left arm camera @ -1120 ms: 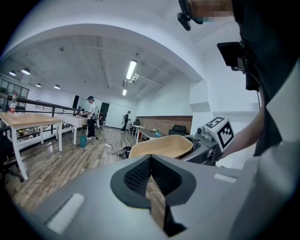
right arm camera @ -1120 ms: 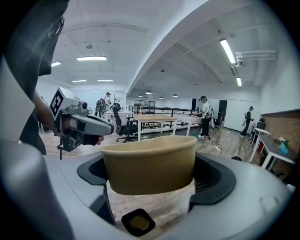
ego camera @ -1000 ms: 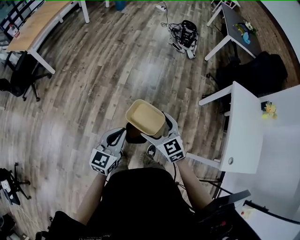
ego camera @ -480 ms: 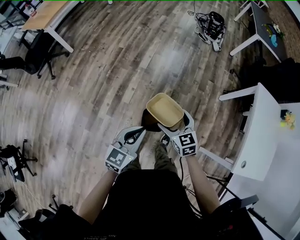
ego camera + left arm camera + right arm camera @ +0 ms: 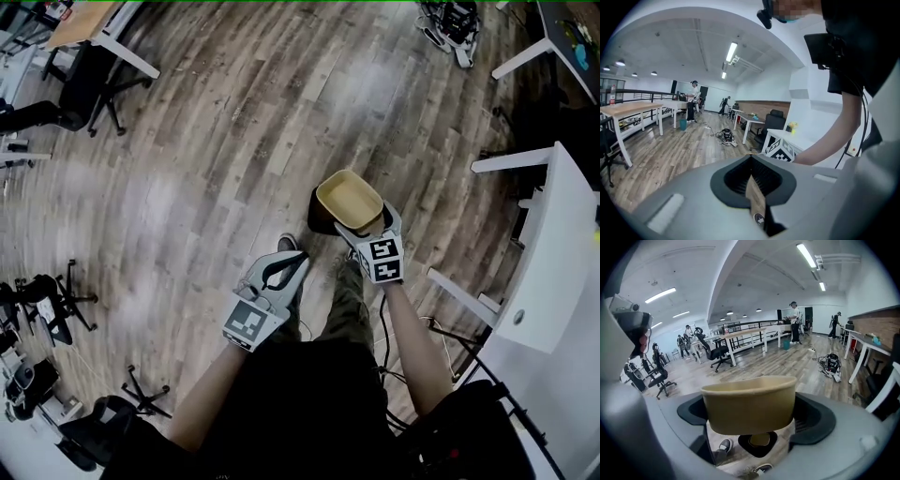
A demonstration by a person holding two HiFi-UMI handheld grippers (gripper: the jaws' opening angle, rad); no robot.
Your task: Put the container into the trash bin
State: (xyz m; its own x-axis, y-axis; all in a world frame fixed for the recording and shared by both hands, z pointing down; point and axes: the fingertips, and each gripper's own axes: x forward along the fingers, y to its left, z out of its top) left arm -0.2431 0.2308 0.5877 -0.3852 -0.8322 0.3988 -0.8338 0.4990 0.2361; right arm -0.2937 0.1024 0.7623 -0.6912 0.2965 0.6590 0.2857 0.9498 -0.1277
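A tan paper container (image 5: pixel 349 200) (image 5: pixel 749 404) sits upright between the jaws of my right gripper (image 5: pixel 364 223) (image 5: pixel 750 414), which is shut on its sides. It hangs just above a small black trash bin (image 5: pixel 321 212) on the wooden floor. In the right gripper view the bin's dark opening (image 5: pixel 761 450) shows under the container, with a tan thing inside. My left gripper (image 5: pixel 287 266) (image 5: pixel 752 163) is lower left of the bin, jaws shut on a thin brown paper piece (image 5: pixel 756 202) seen edge-on.
The person's shoes (image 5: pixel 724 445) stand beside the bin. A white desk (image 5: pixel 553 272) is at the right and office chairs (image 5: pixel 56 309) at the left. More desks and a bundle of cables (image 5: pixel 830 365) lie farther across the wooden floor.
The right gripper has come down with the container until it hangs over the black bin. The left gripper has sunk and drifted left, away from the bin.
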